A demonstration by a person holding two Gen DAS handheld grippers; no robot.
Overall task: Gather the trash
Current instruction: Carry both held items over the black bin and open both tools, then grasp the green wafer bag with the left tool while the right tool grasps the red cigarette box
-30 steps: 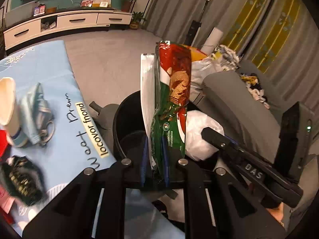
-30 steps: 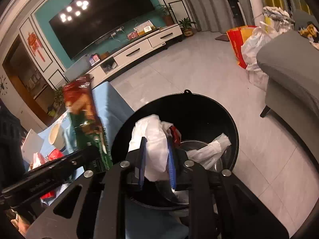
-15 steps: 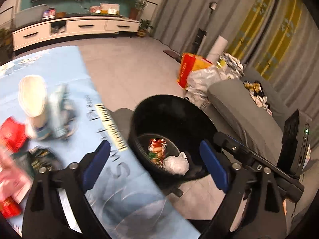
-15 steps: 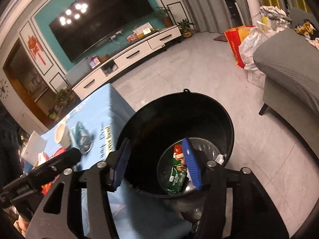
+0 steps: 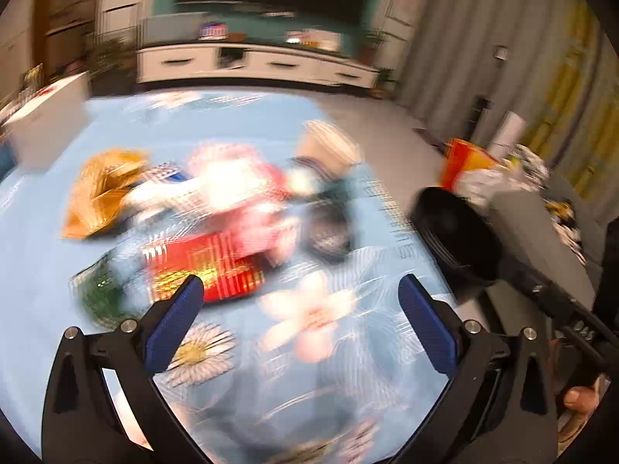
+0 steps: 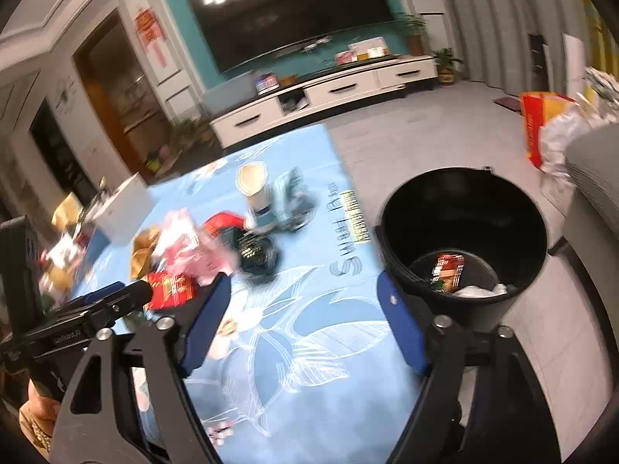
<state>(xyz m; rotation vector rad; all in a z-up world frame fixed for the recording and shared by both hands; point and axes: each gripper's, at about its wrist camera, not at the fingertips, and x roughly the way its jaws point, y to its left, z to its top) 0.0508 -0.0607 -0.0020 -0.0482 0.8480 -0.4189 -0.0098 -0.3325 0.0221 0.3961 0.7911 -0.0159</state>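
Observation:
My left gripper (image 5: 298,284) hangs over the blue flowered tablecloth (image 5: 271,386), its jaws opening wide with nothing between them. Ahead of it lies a blurred heap of wrappers: a red packet (image 5: 209,266), a gold bag (image 5: 100,193), a paper cup (image 5: 329,147). My right gripper (image 6: 305,290) is also opening and empty, over the tablecloth (image 6: 309,367) beside the black bin (image 6: 464,208). In the bin lie a red snack bag (image 6: 448,266) and white plastic (image 6: 479,290). On the table sit a red packet (image 6: 170,290), a black wrapper (image 6: 255,251) and a paper cup (image 6: 255,185).
The bin (image 5: 456,232) stands on the floor off the table's right edge, next to a grey sofa (image 5: 541,232). A white box (image 6: 123,208) stands at the table's far left. A white TV cabinet (image 6: 329,92) lines the far wall. Bags (image 6: 549,135) lie by the sofa.
Both grippers opened and dropped the snack bag and the white plastic into the bin. Both then swung left from the bin toward the table, the left one faster.

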